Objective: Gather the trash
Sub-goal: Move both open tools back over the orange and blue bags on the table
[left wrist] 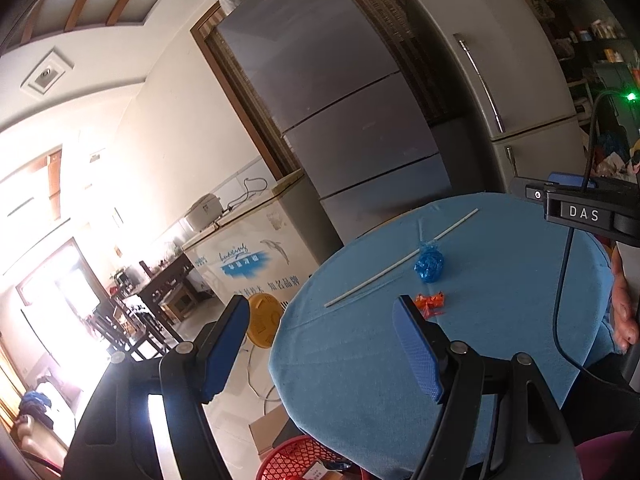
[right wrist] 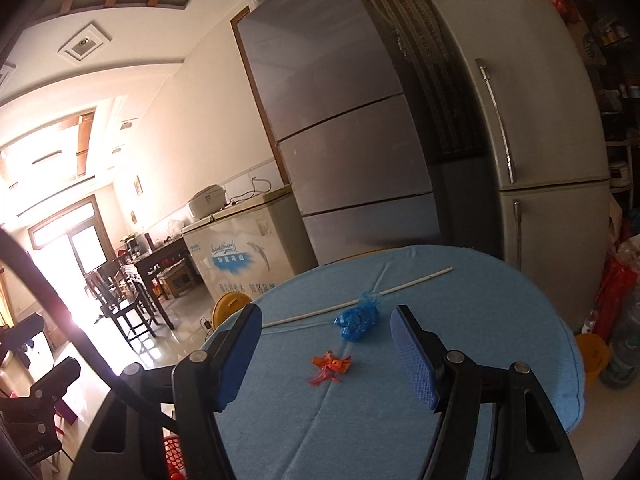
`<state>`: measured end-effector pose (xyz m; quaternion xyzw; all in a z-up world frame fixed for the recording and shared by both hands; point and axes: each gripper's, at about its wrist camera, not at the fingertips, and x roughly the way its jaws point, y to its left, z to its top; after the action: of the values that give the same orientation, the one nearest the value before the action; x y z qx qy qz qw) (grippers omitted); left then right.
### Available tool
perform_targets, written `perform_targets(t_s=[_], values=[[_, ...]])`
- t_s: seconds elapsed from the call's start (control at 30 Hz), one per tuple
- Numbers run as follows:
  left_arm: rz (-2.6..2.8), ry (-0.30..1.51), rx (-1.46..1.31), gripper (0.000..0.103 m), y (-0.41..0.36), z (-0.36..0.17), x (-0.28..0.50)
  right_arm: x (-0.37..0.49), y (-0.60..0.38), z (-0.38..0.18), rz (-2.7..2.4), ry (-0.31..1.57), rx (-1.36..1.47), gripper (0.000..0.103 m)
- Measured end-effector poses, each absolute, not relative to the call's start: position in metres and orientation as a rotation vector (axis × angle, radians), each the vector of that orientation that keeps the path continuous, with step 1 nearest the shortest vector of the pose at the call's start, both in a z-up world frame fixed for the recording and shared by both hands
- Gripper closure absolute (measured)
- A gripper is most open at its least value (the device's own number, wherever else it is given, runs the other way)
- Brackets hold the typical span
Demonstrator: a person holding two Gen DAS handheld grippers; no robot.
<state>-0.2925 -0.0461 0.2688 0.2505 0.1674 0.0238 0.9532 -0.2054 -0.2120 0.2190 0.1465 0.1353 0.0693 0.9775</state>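
Observation:
A round table with a blue cloth (left wrist: 360,380) (right wrist: 500,340) carries three bits of trash. A crumpled blue wrapper (left wrist: 429,265) (right wrist: 359,321) lies beside a long white stick (left wrist: 400,258) (right wrist: 400,288). Nearer to me lies a small orange wrapper (left wrist: 431,304) (right wrist: 330,365). My left gripper (left wrist: 320,300) hovers open over the table's left edge, with the orange wrapper just beyond its right fingertip. My right gripper (right wrist: 326,309) is open and empty, with both wrappers in line between its fingers. Its black body (left wrist: 580,212) and the hand holding it (left wrist: 624,312) show at the right of the left wrist view.
A red mesh basket (left wrist: 296,460) (right wrist: 173,456) and a cardboard box (left wrist: 266,432) sit on the floor under the table's left side. Two tall fridges (right wrist: 344,128) (right wrist: 540,128) stand behind the table, with a chest freezer (right wrist: 236,256) and a yellow round object (left wrist: 264,320) to the left.

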Motion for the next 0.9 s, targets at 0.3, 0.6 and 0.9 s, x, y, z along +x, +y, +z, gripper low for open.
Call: perform_targets(t_s=[0.3,0.6,0.9], values=[[0.039,0.329,0.522,0.028,-0.052,0.269,-0.291,-0.213,-0.222,0.221,0.120,0.248,0.293,0.032],[0.027,0.384,0.484,0.028,-0.042,0.255,-0.274,-0.201,-0.227,0.213,0.121,0.292,0.314,0.032],[-0.018,0.630,0.309,0.028,-0.001,0.203,-0.218,-0.165,-0.259,0.173,0.060,0.426,0.457,0.032]])
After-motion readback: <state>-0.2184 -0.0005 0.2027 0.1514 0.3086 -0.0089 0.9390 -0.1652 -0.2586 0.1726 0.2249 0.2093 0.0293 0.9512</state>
